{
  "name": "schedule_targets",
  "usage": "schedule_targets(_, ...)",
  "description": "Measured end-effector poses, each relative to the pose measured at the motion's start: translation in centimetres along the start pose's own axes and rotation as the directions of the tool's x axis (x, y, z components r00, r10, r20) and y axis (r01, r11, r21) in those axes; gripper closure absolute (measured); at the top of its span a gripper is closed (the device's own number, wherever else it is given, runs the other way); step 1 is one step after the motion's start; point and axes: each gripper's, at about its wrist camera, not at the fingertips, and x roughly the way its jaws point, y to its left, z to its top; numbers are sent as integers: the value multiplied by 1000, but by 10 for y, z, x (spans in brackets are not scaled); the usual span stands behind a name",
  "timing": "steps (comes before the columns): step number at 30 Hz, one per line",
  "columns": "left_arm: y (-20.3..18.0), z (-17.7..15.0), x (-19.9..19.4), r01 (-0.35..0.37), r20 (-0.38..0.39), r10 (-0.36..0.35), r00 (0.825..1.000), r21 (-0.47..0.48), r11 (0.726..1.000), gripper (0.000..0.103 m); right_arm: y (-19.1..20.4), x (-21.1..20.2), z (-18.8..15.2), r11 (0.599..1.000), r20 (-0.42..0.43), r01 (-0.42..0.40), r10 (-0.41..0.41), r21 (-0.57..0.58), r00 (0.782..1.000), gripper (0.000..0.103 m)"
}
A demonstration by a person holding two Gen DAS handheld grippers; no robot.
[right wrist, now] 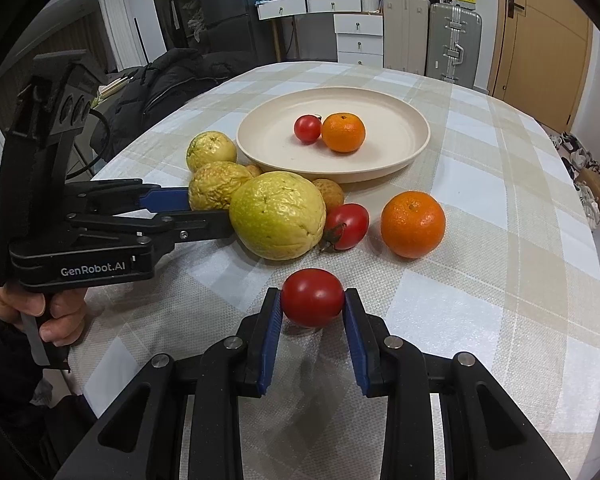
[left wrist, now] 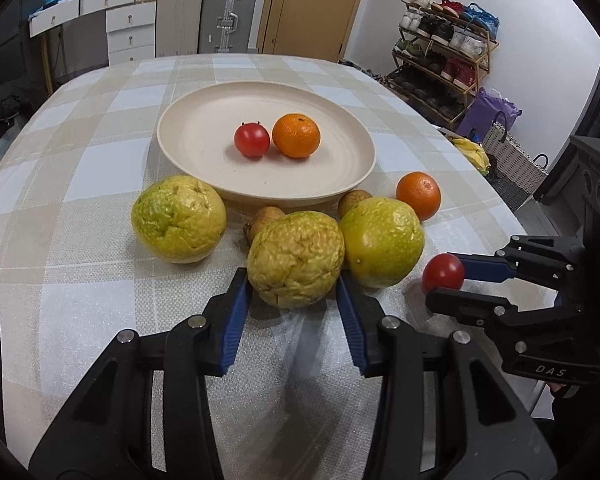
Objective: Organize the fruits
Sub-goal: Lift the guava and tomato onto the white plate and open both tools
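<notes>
While a tomato (left wrist: 252, 140) and an orange (left wrist: 296, 136) already sit touching in the middle of the plate (left wrist: 204, 172), most of the job is still ahead of you. Off the plate, at its 6 o'clock edge, three wrinkled green-yellow fruits wait on the cloth (left wrist: 60, 280): one at 7 o'clock (left wrist: 179, 219), one in the middle (left wrist: 296, 258) and one at 5 o'clock (left wrist: 382, 240), with two small brown fruits (left wrist: 266, 218) tucked behind them against the rim. A second orange (left wrist: 418, 195) lies near 4 o'clock. The right view also shows a stemmed tomato (right wrist: 346, 226) beside the big fruit.

Your left gripper (left wrist: 294, 288) reaches level and low over the table, its blue pads flanking the middle fruit and touching or nearly touching its sides; the fruit still looks to rest on the cloth, so I judge the grasp as closing rather than lifted. I cannot tell whether it presses firmly.

Your right gripper (right wrist: 312, 300) comes in low from the 4 o'clock side, pads clamped against both sides of a red tomato (right wrist: 312, 297) just above or on the cloth. Both fruits likely go to the plate next.
</notes>
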Motion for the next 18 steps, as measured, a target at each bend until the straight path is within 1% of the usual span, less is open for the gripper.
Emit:
schedule_targets(4, -5, -1, -9, -9, 35, 8, 999, 32, 999, 64, -2, -1, 0, 1000, 7, -1, 1, 6, 1000, 71)
schedule_targets(8, -6, -3, -18, -13, 64, 10, 998, 42, 999, 64, -4, -3, 1, 1000, 16, 1, -1, 11, 1000, 71)
schedule_targets(18, -3, -1, -35, -29, 121, 25, 992, 31, 999, 64, -7, -10, 3, 999, 73, -5, 3, 36, 997, 71)
